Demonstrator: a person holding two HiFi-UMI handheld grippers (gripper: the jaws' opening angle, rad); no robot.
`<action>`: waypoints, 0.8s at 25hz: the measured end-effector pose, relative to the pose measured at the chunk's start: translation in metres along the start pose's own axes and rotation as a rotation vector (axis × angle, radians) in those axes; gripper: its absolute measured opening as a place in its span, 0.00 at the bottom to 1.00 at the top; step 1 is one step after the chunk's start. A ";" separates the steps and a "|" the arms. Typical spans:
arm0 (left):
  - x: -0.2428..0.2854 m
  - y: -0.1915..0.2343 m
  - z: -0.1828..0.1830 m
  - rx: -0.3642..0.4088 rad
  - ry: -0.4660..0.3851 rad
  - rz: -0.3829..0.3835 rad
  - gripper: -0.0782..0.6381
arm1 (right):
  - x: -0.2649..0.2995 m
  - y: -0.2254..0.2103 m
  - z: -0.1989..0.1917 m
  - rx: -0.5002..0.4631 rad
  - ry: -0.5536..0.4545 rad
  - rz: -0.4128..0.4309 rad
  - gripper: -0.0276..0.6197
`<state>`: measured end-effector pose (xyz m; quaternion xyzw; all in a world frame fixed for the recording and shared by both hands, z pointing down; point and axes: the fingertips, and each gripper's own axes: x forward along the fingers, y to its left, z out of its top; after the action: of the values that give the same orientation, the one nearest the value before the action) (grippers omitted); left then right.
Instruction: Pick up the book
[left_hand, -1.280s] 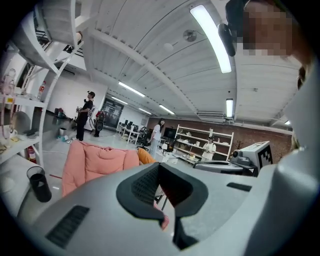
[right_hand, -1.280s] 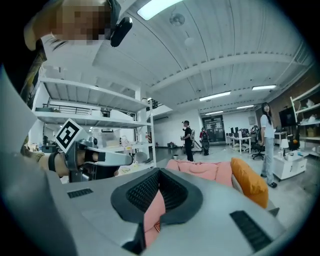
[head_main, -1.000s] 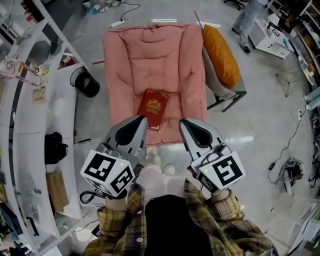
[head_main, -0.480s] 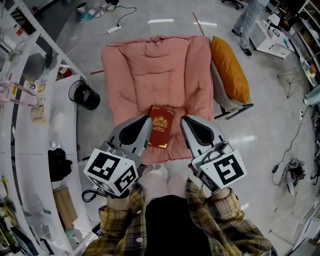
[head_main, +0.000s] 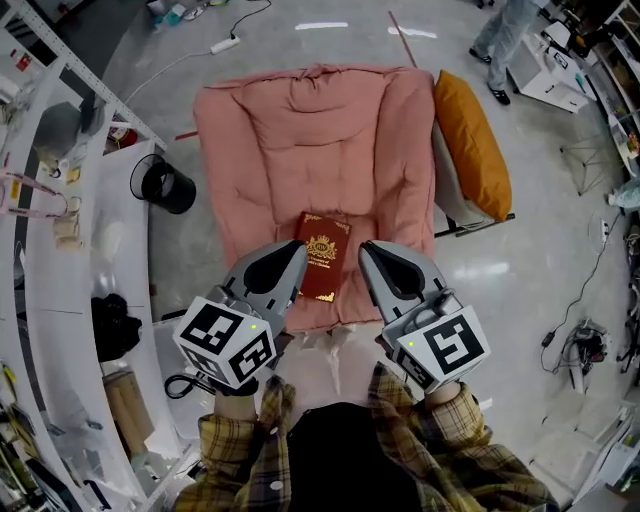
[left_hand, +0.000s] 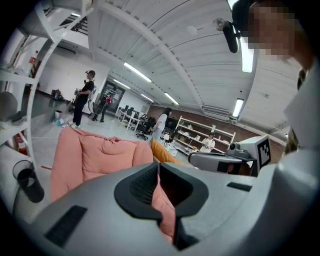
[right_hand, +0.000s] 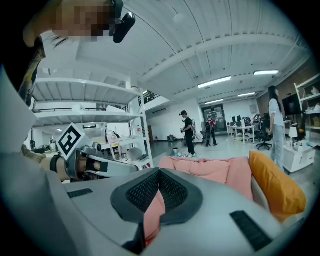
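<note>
Jaws of the grey left gripper (head_main: 292, 252) and grey right gripper (head_main: 370, 252) are pressed together, gripping nothing; the dark red hardcover book (head_main: 323, 255) with its gold emblem lies flat near the front edge of the pink quilted lounge chair (head_main: 300, 130), between both gripper tips

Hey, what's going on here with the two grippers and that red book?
A person holds a gripper in each hand over a red book that lies flat on the pink cushion. In the head view the left gripper and the right gripper flank the book, one on each side. Both have their jaws together with nothing held. The book has not been picked up yet.
</note>
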<state>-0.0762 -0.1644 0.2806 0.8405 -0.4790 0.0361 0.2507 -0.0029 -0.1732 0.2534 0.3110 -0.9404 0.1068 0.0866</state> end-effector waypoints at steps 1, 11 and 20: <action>0.002 0.003 -0.005 -0.007 0.010 0.001 0.12 | 0.003 -0.001 -0.004 -0.001 0.010 0.012 0.07; 0.032 0.043 -0.075 -0.070 0.137 0.026 0.27 | 0.017 -0.015 -0.054 0.057 0.084 0.057 0.07; 0.071 0.092 -0.185 -0.149 0.314 0.039 0.42 | 0.027 -0.033 -0.129 0.144 0.166 0.067 0.07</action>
<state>-0.0806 -0.1744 0.4990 0.7943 -0.4513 0.1361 0.3832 0.0085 -0.1814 0.3890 0.2750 -0.9298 0.2021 0.1380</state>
